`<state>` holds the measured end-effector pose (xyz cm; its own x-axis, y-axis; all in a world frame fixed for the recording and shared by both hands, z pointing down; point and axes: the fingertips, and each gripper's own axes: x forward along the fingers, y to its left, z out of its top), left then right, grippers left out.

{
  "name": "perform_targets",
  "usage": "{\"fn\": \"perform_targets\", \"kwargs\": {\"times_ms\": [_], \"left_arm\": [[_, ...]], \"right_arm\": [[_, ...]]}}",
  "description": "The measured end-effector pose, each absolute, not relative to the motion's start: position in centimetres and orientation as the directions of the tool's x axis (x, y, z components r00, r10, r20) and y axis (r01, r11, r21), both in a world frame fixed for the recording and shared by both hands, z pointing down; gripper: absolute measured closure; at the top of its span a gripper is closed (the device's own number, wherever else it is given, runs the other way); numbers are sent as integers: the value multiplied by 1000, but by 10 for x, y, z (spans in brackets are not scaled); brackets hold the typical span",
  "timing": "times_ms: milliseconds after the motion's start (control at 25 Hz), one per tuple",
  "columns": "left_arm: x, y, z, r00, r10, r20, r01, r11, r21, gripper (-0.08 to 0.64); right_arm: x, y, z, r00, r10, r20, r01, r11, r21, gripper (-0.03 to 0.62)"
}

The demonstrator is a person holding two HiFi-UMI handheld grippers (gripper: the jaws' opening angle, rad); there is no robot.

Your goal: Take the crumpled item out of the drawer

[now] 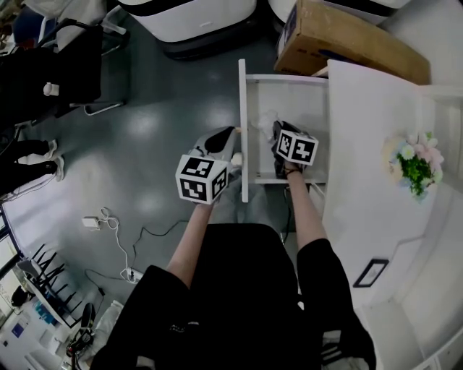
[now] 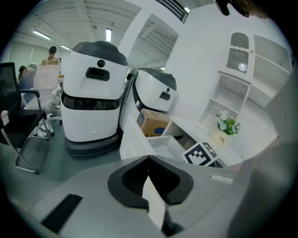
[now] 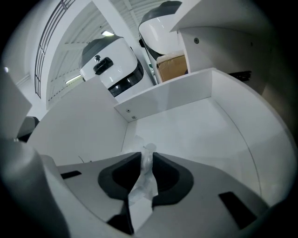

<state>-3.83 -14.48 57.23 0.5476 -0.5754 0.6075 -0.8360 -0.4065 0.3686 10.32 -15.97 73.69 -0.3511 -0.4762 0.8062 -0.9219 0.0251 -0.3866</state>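
Observation:
A white drawer [image 1: 243, 108] stands pulled out from the white cabinet [image 1: 369, 144]. My right gripper [image 1: 278, 135] reaches into it. In the right gripper view its jaws [image 3: 147, 155] are shut on the crumpled item [image 3: 146, 172], a thin whitish translucent wad that sticks out past the tips above the drawer's floor [image 3: 200, 135]. The wad [image 1: 267, 121] shows pale just beyond the gripper in the head view. My left gripper [image 1: 226, 137] hangs outside the drawer, close to its front panel. Its jaws [image 2: 149, 159] are shut, tips together, and grip nothing that I can make out.
A cardboard box [image 1: 347, 36] sits on the floor behind the drawer. Two white machines [image 1: 188, 18] stand at the back. A small flower pot [image 1: 416, 162] rests on the cabinet top. A black chair [image 1: 58, 65] and a floor cable [image 1: 119, 238] lie to the left.

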Motion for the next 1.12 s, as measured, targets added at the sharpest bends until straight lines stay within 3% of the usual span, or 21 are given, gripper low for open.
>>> {"fn": "perform_targets", "kwargs": {"times_ms": [360,800,1120], "left_arm": [[-34,-138,553,562,-590,579,-827,-423,371,563],[-33,-130,510,604,-607,516,-796,-485,362,563],[-47,-133,469,620,-647,444,-784,-526,329,563]], "right_arm": [[102,-159,690,-351,-546,761,-926,83,-368,529],[101,-158,604,-380,-685,622,-894,100,-437,531],[94,-155,534,-428,-752,501,-870,194,-454,531]]}}
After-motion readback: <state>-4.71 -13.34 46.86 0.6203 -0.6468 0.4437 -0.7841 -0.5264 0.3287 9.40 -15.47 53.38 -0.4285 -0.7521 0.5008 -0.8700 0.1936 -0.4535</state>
